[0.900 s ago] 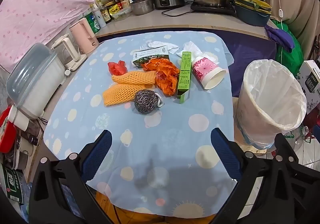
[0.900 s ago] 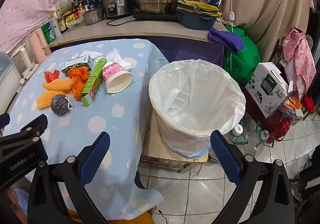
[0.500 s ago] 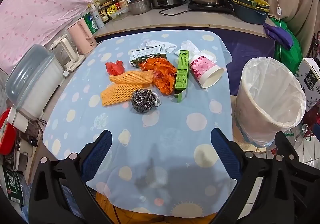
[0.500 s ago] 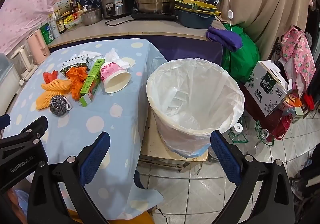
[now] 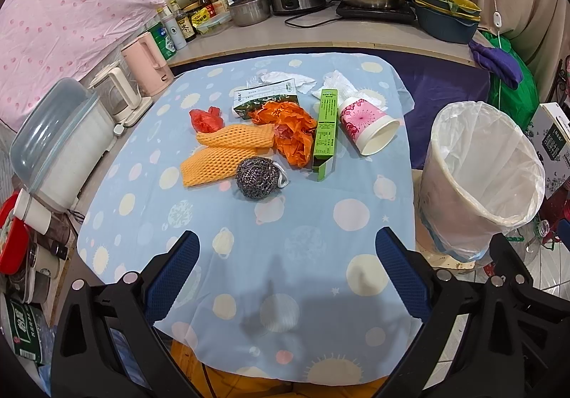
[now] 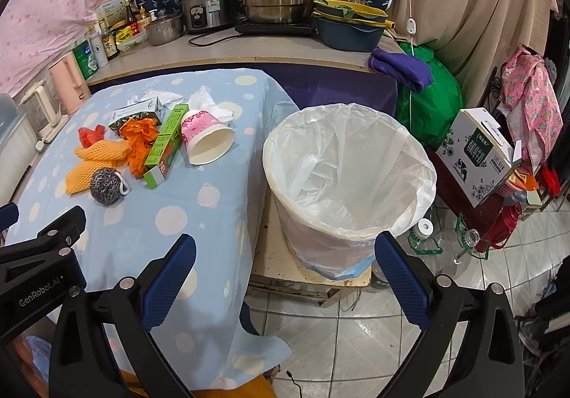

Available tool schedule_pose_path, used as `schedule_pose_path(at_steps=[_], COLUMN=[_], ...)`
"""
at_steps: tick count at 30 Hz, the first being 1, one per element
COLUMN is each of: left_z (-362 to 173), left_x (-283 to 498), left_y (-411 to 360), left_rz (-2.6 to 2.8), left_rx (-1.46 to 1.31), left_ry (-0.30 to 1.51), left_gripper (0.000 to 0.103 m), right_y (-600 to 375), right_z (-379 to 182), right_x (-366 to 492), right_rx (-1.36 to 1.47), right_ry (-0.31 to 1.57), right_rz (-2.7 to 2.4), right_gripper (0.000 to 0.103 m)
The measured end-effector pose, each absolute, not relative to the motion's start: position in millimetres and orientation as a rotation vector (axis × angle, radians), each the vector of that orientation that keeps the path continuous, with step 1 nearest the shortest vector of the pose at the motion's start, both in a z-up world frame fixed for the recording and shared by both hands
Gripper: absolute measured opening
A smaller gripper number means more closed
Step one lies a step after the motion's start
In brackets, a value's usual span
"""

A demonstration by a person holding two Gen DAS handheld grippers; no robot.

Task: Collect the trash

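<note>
Trash lies on the blue spotted tablecloth (image 5: 292,230): a steel scourer (image 5: 257,177), two orange foam nets (image 5: 221,156), a red plastic scrap (image 5: 206,119), crumpled orange plastic (image 5: 290,129), a green carton (image 5: 326,132), a pink paper cup (image 5: 367,125) on its side, a snack packet (image 5: 265,99) and white tissues (image 5: 342,84). A white-lined bin (image 6: 347,181) stands right of the table. My left gripper (image 5: 286,255) is open and empty over the table's near edge. My right gripper (image 6: 285,261) is open and empty, in front of the bin.
Kettles (image 5: 146,63) and a lidded container (image 5: 57,145) line the table's left side. The back counter (image 5: 302,31) holds pots, a rice cooker and bottles. A cardboard box (image 6: 477,152) and bottles stand on the tiled floor right of the bin.
Both views have shifted slightly; the trash and bin sit a little lower and nearer in frame. Both grippers stay open and empty.
</note>
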State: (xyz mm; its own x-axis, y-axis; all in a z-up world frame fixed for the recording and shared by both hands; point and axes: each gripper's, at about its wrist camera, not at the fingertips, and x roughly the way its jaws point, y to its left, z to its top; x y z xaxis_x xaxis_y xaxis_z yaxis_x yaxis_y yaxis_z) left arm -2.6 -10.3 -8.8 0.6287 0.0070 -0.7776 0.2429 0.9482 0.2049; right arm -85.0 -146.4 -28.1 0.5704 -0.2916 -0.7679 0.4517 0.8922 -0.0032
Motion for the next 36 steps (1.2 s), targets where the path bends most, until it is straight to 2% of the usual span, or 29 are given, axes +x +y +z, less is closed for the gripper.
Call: schedule_pose_path(at_steps=[36], left_z=[-12.6], left_x=[-5.2], left_y=[-12.2], left_rz=[-0.139], left_rx=[0.304], left_ry=[0.888], left_gripper=[0.095], right_y=[-142.0], right_z=[-29.9], right_x=[-80.0], right_rx=[0.200], right_ry=[0.873], right_rz=[-0.436], right_gripper=[0.096])
